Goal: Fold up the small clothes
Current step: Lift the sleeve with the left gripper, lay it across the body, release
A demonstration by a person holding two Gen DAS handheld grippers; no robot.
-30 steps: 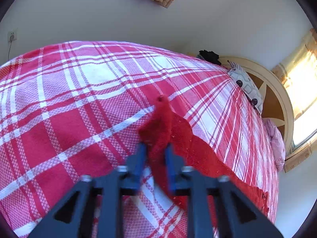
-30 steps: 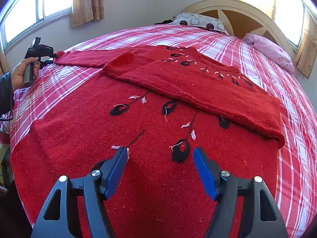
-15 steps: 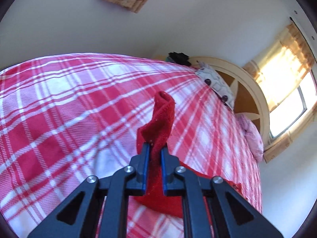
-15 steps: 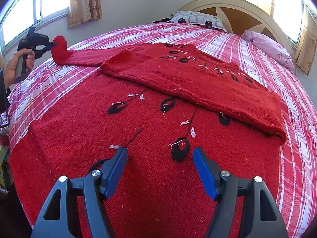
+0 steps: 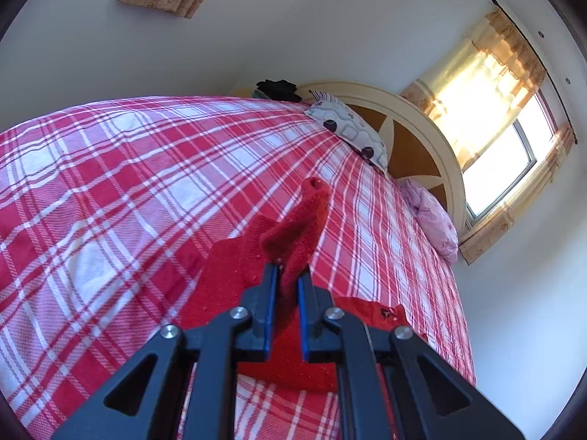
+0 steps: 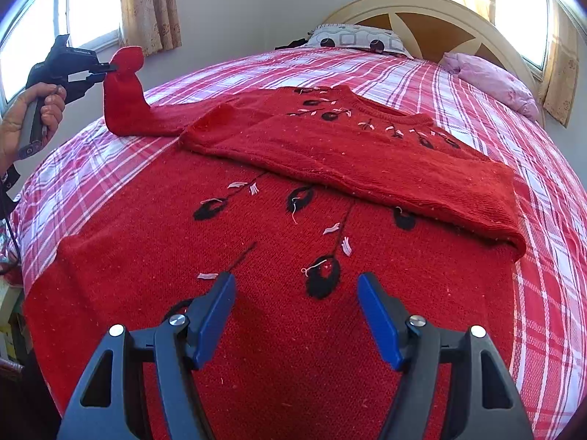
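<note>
A red knitted sweater (image 6: 293, 330) with black flower embroidery lies flat on the bed. One sleeve (image 6: 367, 157) is folded across its chest. My left gripper (image 5: 285, 278) is shut on the cuff of the other sleeve (image 5: 297, 227) and holds it lifted above the bed; in the right wrist view that gripper (image 6: 106, 68) holds the raised sleeve (image 6: 123, 95) at the far left. My right gripper (image 6: 296, 286) is open and empty, just above the sweater's lower body.
The bed has a red and white plaid cover (image 5: 110, 183). A patterned pillow (image 6: 354, 38) and a pink pillow (image 6: 491, 79) lie by the round headboard (image 6: 433, 18). Curtained windows (image 5: 506, 168) are behind. The bed's left edge (image 6: 22, 220) drops off.
My left gripper has lifted the sleeve cuff higher off the bed and swung toward the sweater's body. The right gripper has stayed open in place.
</note>
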